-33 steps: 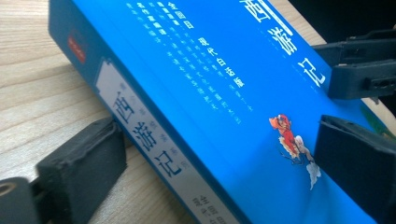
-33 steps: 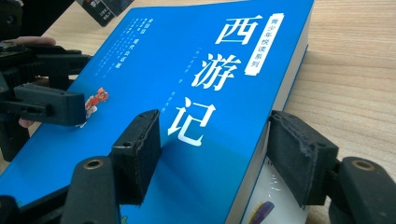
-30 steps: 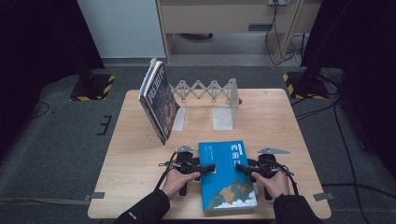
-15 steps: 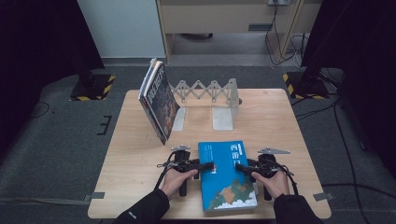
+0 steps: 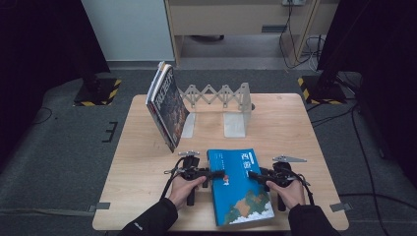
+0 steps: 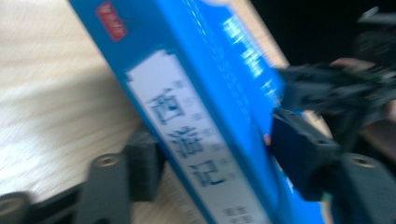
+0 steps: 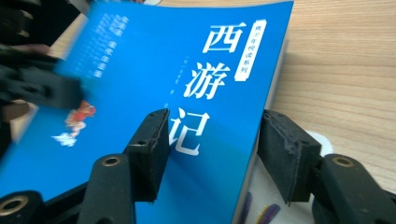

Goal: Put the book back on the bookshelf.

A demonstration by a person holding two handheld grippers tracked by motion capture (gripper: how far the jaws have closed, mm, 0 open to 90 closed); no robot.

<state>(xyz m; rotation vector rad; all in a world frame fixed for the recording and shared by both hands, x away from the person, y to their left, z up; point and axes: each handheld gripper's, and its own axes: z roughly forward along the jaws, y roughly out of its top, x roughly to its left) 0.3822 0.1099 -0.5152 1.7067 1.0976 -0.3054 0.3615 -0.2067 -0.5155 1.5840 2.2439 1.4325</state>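
Blue paperback book [image 5: 239, 186] lies flat, long side near to far, between both grippers: left gripper [image 5: 215, 173] and right gripper [image 5: 253, 175] have just been closing on its edges.

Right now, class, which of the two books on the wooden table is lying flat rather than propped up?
The bright blue paperback at the near edge lies flat; the dark-covered book leans tilted against the grey metal bookend.
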